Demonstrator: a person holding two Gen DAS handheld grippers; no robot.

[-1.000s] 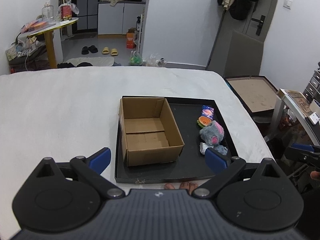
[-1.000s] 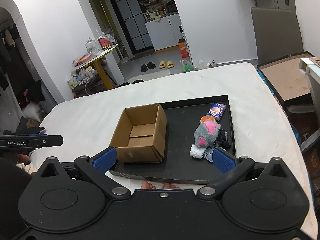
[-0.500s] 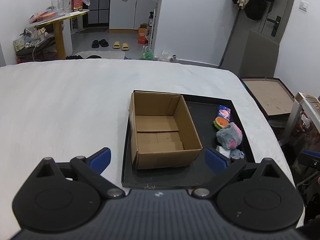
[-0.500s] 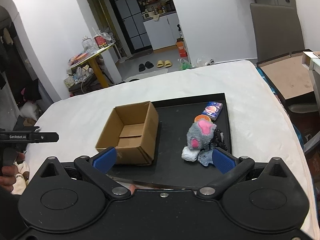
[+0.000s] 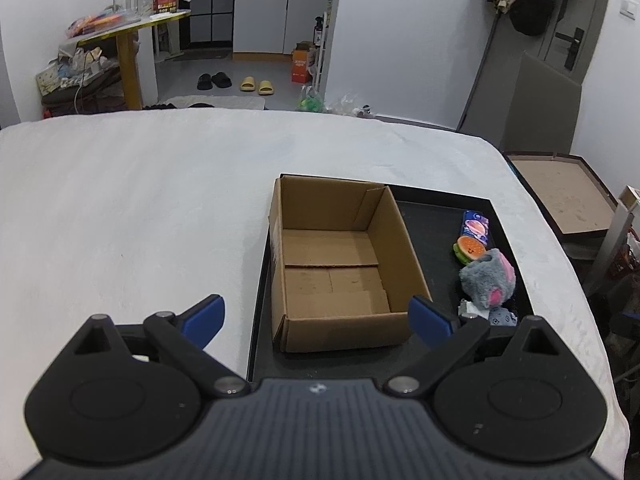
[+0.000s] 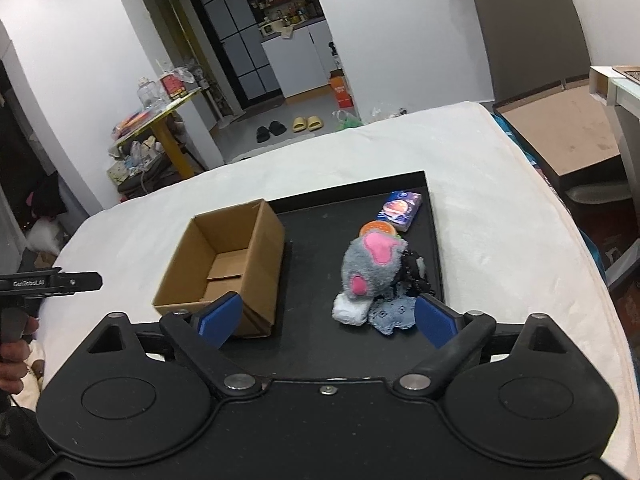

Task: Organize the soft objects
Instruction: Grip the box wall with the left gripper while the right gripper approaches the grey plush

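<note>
On the shallow black rectangular tray (image 6: pixel 434 240) that lies on the white cloth-covered surface (image 5: pixel 132 208), we have an open brown cardboard box (image 5: pixel 336 264) at the left and, along the right wall, a loose heap of soft things. Nearest us sits a grey plush toy with pink patches (image 6: pixel 374 270), leaning over a rolled white sock (image 6: pixel 350 310) and a small blue-grey knitted piece (image 6: pixel 394 314), with a tangle of black fabric (image 6: pixel 412 272) just behind it. Further back lie an orange, burger-like round plush (image 5: pixel 468 248) and a flat blue printed packet (image 6: pixel 400 210).

Our right gripper (image 6: pixel 328 320) hovers above the near edge of the tray, jaws spread wide and holding nothing. Our left gripper (image 5: pixel 316 318) hangs before the box, equally wide and empty. The box holds nothing, so we judge the sorting has not begun.

Several things could go wrong. Because the toy overlaps the sock and the knitted piece, a low pinch may catch two items and drop one on the way to the box. Plush compresses, so a shallow bite on the fur could slip out. The black fabric may snag and trail along. The light box could slide or tip if we knock its wall. We cannot tell whether the packet is soft.
</note>
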